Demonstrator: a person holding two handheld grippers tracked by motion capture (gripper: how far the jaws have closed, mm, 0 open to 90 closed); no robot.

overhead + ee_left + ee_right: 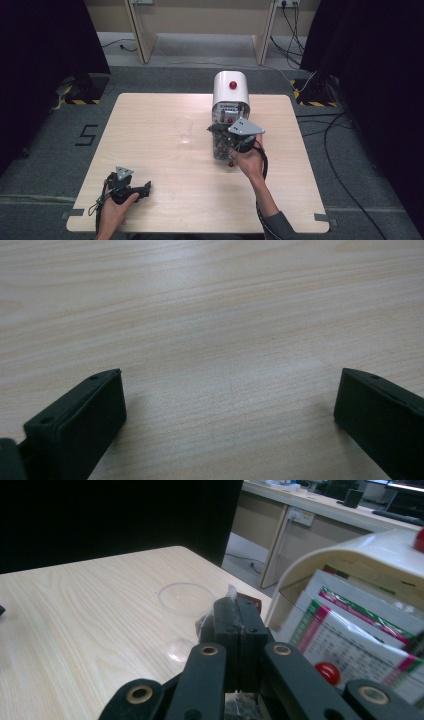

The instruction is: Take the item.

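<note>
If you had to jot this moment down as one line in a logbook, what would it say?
right gripper: shut on clear bag, beside white dispenser | left gripper: open, low over table | clear cup: upright, untouched

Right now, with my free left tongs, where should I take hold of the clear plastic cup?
Take the clear plastic cup by its side wall, coming level from its left. It stands upright and alone, and the open left tongs are on that side; the white machine crowds its right.

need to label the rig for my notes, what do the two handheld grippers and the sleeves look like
Both are black. The right claw has two flat black jaws on links with brass-coloured pivot rings; the left claw has blocky black jaws with small holes. Each carries a grey three-cornered plate on top and trails a black cable. A dark grey sleeve shows on the right arm.
</note>
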